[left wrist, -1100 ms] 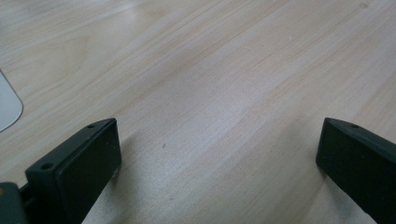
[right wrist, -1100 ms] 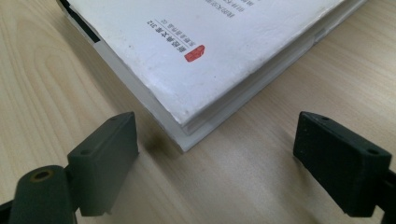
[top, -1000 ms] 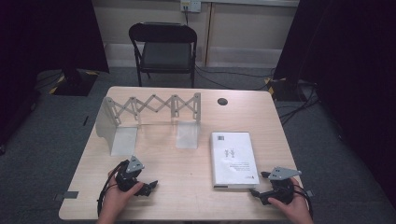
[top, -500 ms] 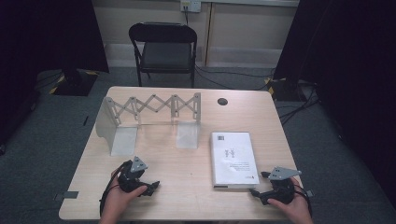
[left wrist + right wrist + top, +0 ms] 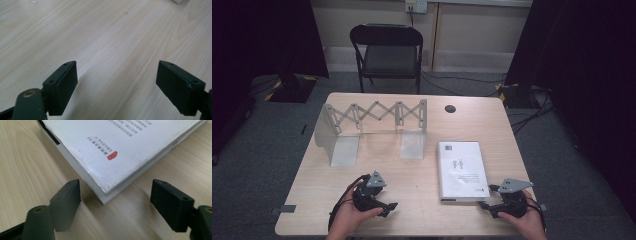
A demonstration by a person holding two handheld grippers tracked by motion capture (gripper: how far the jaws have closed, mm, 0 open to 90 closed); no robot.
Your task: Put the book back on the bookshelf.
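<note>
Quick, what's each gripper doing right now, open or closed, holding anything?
Left gripper: open, holding nothing, over bare table.
Right gripper: open, holding nothing, jaws either side of the white book corner, not touching it.

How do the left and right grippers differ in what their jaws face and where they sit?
The right gripper has its jaws open toward a corner of the white book; the left gripper faces only bare table. In the high view the right one lies just beyond the book's near corner, the left one well away from the book. Both are hand-held, low over the table, open, holding nothing.
</note>
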